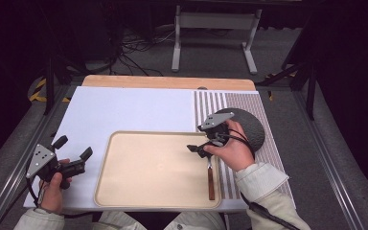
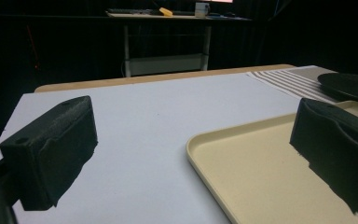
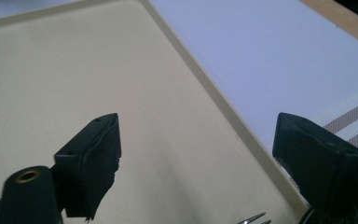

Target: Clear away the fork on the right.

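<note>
The fork [image 1: 211, 179] lies just below the open, empty right claw [image 1: 197, 147], its long axis running toward the person; the left claw [image 1: 73, 149], also open, sits well apart.

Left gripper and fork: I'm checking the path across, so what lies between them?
In the high view, bare beige tray floor separates the left gripper from the fork.

A: From my seat the table [image 1: 124, 110] looks evenly lit from above, with the room behind it almost black.

B: Same here; soft shadows under the tray [image 1: 124, 191] rim, no glare, and the close jaws in both gripper views look dim and slightly soft
</note>
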